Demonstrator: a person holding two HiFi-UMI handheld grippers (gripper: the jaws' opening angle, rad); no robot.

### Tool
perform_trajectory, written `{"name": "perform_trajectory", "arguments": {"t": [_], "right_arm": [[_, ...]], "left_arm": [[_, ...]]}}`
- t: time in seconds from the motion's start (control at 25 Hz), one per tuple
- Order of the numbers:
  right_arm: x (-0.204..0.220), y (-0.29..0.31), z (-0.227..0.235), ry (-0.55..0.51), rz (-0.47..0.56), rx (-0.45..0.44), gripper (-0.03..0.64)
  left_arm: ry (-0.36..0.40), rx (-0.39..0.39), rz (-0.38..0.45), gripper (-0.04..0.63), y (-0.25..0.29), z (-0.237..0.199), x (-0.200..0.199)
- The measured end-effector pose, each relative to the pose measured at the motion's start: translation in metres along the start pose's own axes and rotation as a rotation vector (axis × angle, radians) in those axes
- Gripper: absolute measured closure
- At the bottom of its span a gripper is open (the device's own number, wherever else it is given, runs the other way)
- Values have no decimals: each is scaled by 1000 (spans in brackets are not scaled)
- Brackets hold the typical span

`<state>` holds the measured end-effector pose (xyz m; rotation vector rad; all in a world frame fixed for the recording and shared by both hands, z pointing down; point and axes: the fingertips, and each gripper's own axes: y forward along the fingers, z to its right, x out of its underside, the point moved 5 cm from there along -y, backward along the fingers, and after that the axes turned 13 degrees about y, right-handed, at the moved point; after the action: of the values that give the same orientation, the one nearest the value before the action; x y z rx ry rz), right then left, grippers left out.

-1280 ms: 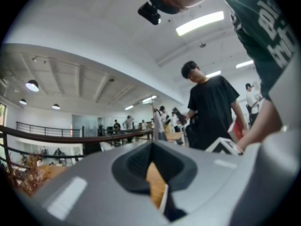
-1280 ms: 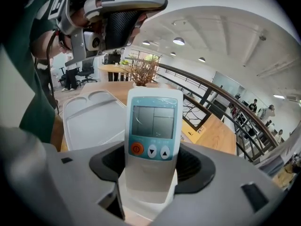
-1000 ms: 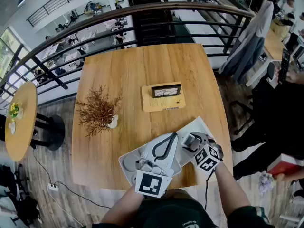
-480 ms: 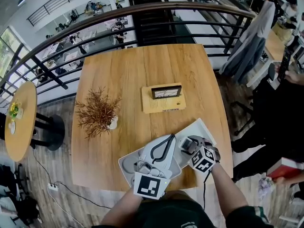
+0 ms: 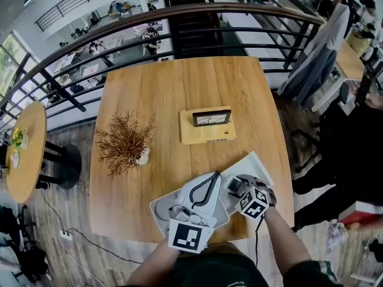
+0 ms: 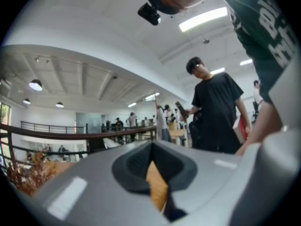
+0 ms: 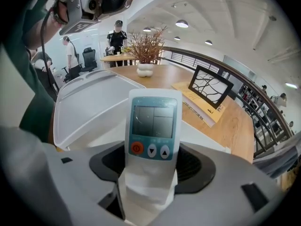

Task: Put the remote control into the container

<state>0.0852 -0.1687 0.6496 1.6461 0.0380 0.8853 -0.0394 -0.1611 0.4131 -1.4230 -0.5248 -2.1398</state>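
The remote control (image 7: pixel 153 126) is white with a teal face, a grey screen, an orange button and two white ones. My right gripper (image 7: pixel 149 173) is shut on its lower end and holds it over the white container (image 7: pixel 89 102), whose rim (image 5: pixel 258 163) lies at the table's near edge. In the head view the right gripper (image 5: pixel 237 185) hangs above the container's right half. My left gripper (image 5: pixel 210 178) lies over the container's left half, jaws shut with nothing between them; in its own view the left gripper (image 6: pixel 151 147) points out over the room.
A picture frame (image 5: pixel 210 118) stands on a yellow booklet (image 5: pixel 206 133) at the middle of the wooden table (image 5: pixel 173 88). A dried plant in a white vase (image 5: pixel 124 141) is at the left. A black railing (image 5: pixel 179 23) runs behind the table. A person in black (image 6: pixel 214 112) stands at the right.
My right gripper has shifted a little left and nearer to me with the remote control in it. The left gripper has hardly moved.
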Motion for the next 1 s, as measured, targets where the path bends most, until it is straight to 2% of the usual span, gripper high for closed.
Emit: {"name": "perform_trajectory", "arguments": {"t": [1.0], "right_arm": [[6,24,3,4,-50,-37,313]], "left_arm": [[-13,-5,-3,597,12,-5,9]]}}
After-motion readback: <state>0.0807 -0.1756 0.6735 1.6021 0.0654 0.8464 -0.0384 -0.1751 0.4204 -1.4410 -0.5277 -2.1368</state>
